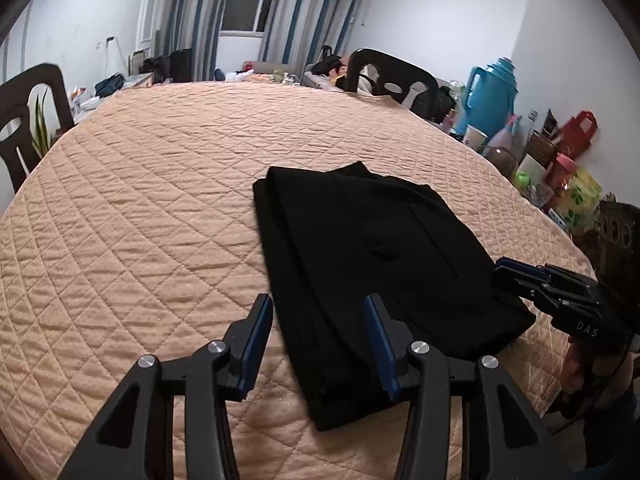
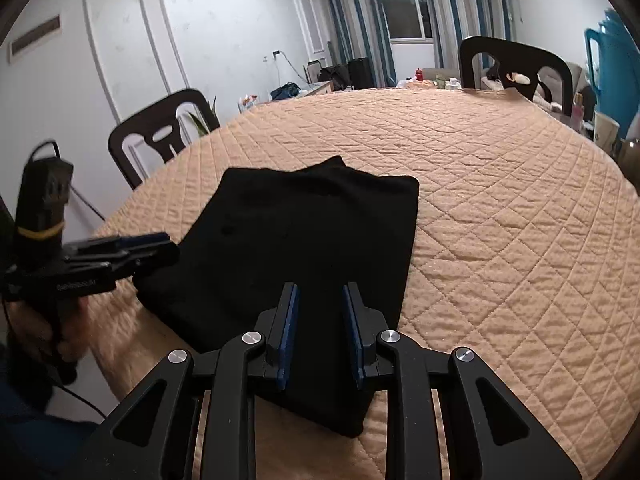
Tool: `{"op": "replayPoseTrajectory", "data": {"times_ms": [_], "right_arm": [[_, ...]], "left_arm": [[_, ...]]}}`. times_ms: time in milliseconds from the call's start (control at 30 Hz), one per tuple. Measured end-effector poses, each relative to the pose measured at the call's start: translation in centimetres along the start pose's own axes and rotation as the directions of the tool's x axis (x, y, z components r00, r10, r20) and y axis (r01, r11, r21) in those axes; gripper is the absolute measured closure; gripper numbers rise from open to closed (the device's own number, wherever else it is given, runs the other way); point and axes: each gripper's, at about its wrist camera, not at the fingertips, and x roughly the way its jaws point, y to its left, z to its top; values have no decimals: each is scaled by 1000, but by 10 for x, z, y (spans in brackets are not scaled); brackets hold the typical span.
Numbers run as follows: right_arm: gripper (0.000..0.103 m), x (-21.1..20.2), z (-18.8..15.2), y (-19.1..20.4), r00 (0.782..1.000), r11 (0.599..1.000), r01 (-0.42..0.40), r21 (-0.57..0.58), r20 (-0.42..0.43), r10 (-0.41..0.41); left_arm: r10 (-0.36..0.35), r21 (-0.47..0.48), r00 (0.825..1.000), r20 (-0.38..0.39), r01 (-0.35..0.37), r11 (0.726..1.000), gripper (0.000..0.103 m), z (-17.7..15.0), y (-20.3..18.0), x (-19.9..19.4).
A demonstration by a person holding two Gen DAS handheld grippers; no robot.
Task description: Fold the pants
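Observation:
Black pants (image 1: 368, 272) lie folded into a flat rectangle on the peach quilted table cover; they also show in the right wrist view (image 2: 304, 248). My left gripper (image 1: 318, 308) is open, hovering over the near left edge of the pants, empty. It shows from the side in the right wrist view (image 2: 160, 246) at the pants' left edge. My right gripper (image 2: 320, 294) is partly open over the near end of the pants, holding nothing. It shows in the left wrist view (image 1: 508, 270) at the pants' right edge.
The quilted table (image 1: 160, 200) extends far and left of the pants. Dark chairs (image 1: 392, 76) (image 2: 160, 128) stand around it. A blue thermos (image 1: 490, 92), cups, bottles and bags crowd the right edge of the table.

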Motion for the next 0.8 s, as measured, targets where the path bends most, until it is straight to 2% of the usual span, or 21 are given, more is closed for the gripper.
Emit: {"op": "replayPoseTrajectory", "data": {"times_ms": [300, 433, 633, 800], "right_arm": [[80, 2, 16, -14, 1000, 998, -6, 61, 26, 5], [65, 2, 22, -19, 999, 997, -15, 70, 32, 13], [65, 13, 27, -37, 1000, 991, -31, 131, 8, 31], [65, 23, 29, -54, 998, 977, -62, 202, -9, 65]], "left_arm": [[27, 1, 1000, 16, -27, 1000, 53, 15, -4, 6], [27, -5, 999, 19, -27, 1000, 52, 24, -3, 11], [20, -14, 1000, 6, -20, 1000, 48, 33, 3, 24], [-13, -50, 1000, -24, 12, 999, 48, 35, 13, 41]]}}
